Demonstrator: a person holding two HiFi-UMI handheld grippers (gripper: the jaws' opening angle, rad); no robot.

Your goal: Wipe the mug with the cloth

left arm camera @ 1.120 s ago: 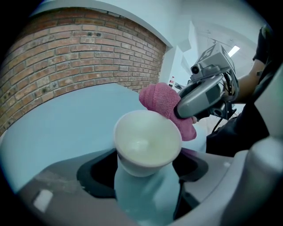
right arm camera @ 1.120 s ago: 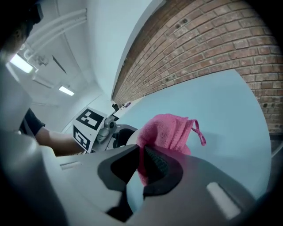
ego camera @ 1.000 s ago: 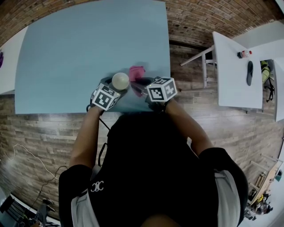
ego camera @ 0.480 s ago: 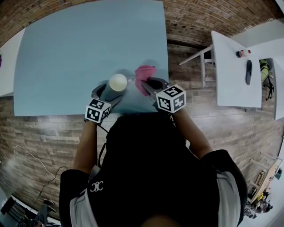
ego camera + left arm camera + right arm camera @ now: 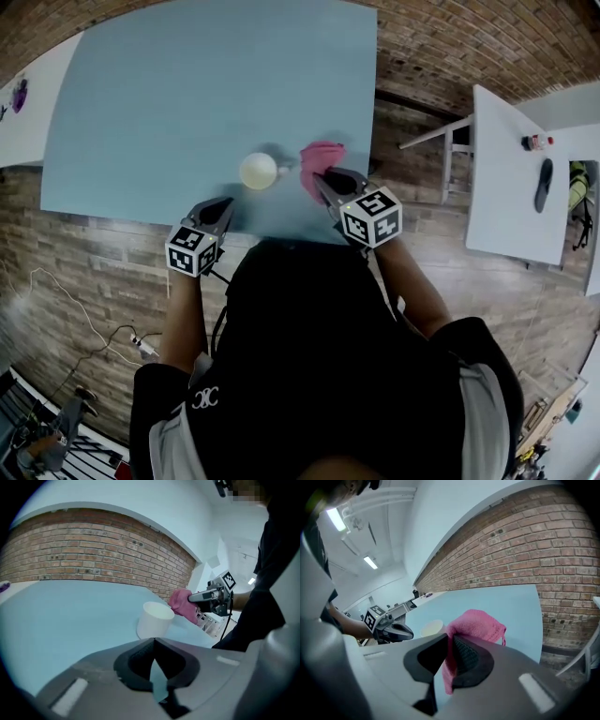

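Observation:
A white mug [image 5: 258,171] stands upright on the light blue table [image 5: 169,94], near its front edge. My left gripper [image 5: 223,206] is drawn back from the mug towards the table edge, shut with nothing between its fingers; in the left gripper view the mug [image 5: 154,620] stands a little ahead of the closed jaws [image 5: 153,643]. My right gripper [image 5: 323,178] is shut on a pink cloth [image 5: 322,157], just right of the mug. The cloth [image 5: 477,624] bunches out beyond the jaws [image 5: 450,640], and the mug [image 5: 431,628] shows to its left.
A white table [image 5: 506,178] to the right carries a small bottle [image 5: 534,142] and a dark object [image 5: 544,185]. Another white surface [image 5: 23,112] adjoins the blue table at the left. A cable [image 5: 66,291] lies on the brick-patterned floor.
The left gripper has let go of the mug, pulled back towards the table edge and shut empty. The mug now stands alone. The right gripper with the cloth has shifted slightly right.

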